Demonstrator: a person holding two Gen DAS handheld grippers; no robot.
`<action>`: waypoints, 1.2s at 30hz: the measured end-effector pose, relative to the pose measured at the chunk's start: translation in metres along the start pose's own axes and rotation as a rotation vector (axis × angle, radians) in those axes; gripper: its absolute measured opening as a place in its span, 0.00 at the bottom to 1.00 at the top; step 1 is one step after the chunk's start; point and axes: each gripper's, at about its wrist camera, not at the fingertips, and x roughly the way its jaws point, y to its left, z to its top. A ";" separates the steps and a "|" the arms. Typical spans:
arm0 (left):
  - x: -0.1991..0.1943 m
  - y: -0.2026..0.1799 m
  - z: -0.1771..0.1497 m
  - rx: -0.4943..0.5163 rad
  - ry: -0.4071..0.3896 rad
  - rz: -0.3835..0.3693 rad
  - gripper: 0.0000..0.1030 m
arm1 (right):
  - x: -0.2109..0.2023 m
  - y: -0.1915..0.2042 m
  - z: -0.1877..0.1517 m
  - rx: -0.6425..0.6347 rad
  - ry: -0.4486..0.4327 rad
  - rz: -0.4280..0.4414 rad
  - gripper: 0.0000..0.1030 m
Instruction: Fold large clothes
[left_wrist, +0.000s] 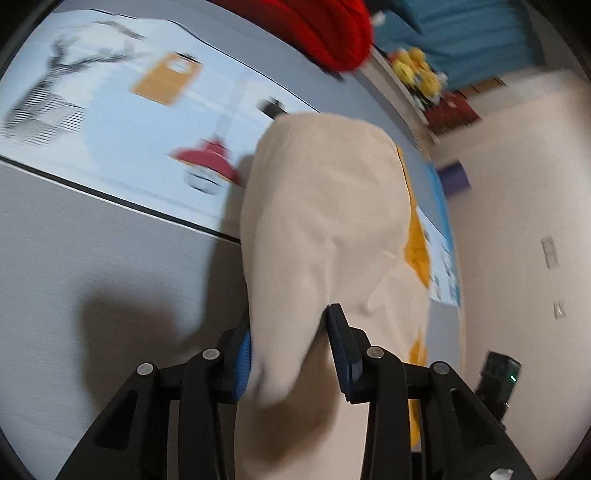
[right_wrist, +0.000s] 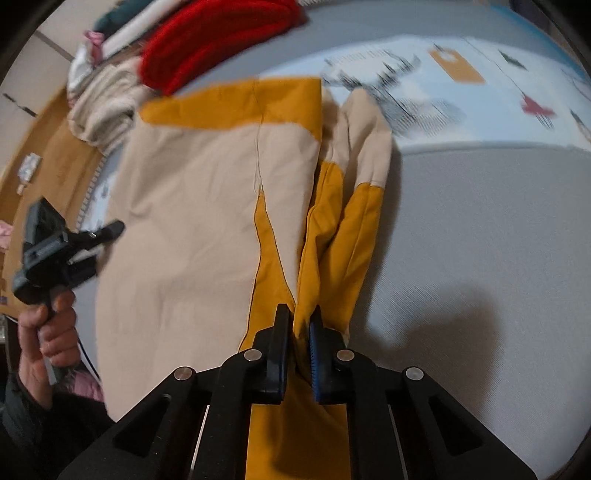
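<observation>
The right gripper (right_wrist: 300, 325) has its two black fingers (right_wrist: 281, 332) drawn close together, clamped on a bunched fold of mustard-yellow cloth. That cloth belongs to a beige and mustard jacket (right_wrist: 192, 221), which is the landmark here. From the clamped fold, a yellow sleeve rises away from the gripper and ends in a beige cuff, lying along the jacket's right edge.

The left gripper (left_wrist: 291, 350) holds its fingers (left_wrist: 341, 347) partly apart, with a thick beige part of the jacket (left_wrist: 325, 221) filling the gap between them. The blue pads sit against the cloth on both sides, so the jaws grip it. In the right wrist view the left gripper (right_wrist: 99, 236) shows at the jacket's left edge, held by a bare hand (right_wrist: 51, 328) with a dark sleeve below it.

The jacket body lies spread on a grey bed cover (right_wrist: 480, 240). Beyond the jacket's far end lies a pale blue printed sheet (right_wrist: 480, 96) with orange and red shapes. Just past the jacket's far left corner sits a red knitted garment (right_wrist: 207, 40) on a pile of cream and white clothes (right_wrist: 103, 107). Both views are blurred.
</observation>
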 end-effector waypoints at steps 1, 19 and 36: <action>-0.008 0.011 0.001 -0.018 -0.016 0.030 0.33 | 0.000 0.008 0.003 -0.019 -0.008 0.001 0.10; 0.015 -0.066 -0.120 0.750 0.133 0.571 0.43 | 0.001 0.023 -0.055 -0.157 0.129 -0.301 0.51; -0.133 -0.147 -0.277 0.473 -0.373 0.532 0.99 | -0.181 0.107 -0.209 -0.308 -0.470 -0.441 0.79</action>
